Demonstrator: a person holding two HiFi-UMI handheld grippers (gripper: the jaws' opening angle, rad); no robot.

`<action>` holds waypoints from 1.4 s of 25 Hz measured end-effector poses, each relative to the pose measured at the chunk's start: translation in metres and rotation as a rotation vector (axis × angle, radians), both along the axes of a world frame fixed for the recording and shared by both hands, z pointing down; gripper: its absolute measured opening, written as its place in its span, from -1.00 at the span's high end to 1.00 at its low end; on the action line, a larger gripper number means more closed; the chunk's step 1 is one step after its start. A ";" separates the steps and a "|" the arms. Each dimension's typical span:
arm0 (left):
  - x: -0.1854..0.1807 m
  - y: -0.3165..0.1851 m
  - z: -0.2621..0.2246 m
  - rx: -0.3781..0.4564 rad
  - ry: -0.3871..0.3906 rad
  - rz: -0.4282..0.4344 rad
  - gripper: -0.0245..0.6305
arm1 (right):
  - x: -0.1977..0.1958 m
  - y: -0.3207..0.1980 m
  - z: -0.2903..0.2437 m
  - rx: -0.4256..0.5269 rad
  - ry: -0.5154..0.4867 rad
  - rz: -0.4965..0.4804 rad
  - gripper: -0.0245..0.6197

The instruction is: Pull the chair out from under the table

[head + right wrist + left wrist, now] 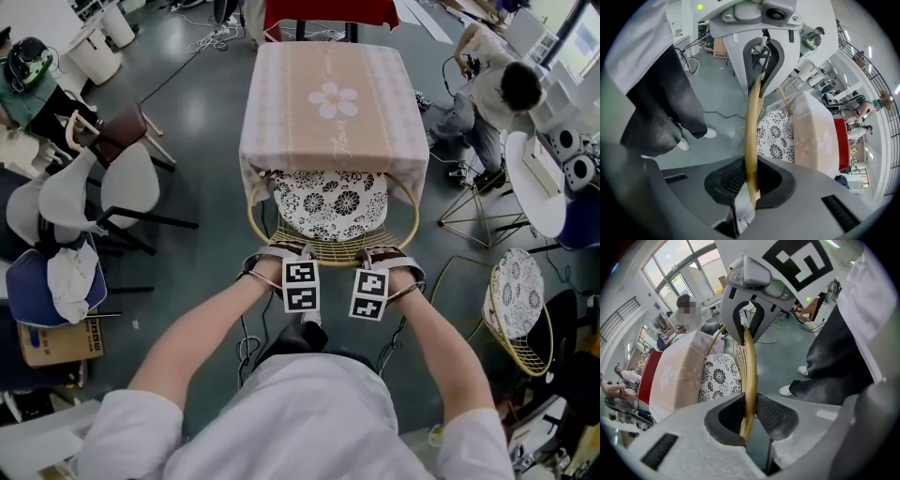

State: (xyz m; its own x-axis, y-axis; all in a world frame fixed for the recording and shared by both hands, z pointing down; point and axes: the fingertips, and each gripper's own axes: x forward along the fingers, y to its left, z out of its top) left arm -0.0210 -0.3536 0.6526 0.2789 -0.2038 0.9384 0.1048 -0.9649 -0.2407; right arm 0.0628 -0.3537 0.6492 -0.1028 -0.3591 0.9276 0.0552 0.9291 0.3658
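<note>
Both grippers are clamped on the chair's (333, 246) curved golden back rail (750, 373); the left gripper (749, 414) has its dark pads pressed against either side of that rail, and the right gripper (750, 180) pinches the same rail just beside it, to the right; in the head view the two sit close together at the middle of the backrest, marker cubes facing up, both pointing steeply down; the person's bare forearms (202, 337) run back from them to white sleeves. Beyond the rail lies the black-and-white flowered cushion (330, 202) on the wire seat; the front of the seat is tucked under the near edge of the table (281, 103), which is draped in a pink cloth with a white flower (335, 98). Further out on the grey floor, white chairs (112, 192) stand to the left, a second wire chair (516, 300) stands to the right, and a seated person (492, 89) is at the upper right.
</note>
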 end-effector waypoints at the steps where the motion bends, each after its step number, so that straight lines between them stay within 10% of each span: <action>1: 0.001 0.002 0.000 0.000 0.003 -0.001 0.71 | 0.001 0.002 0.000 -0.001 0.002 -0.001 0.83; 35: 0.003 0.095 0.004 0.005 -0.018 -0.065 0.71 | 0.003 0.095 0.001 0.003 -0.024 -0.037 0.83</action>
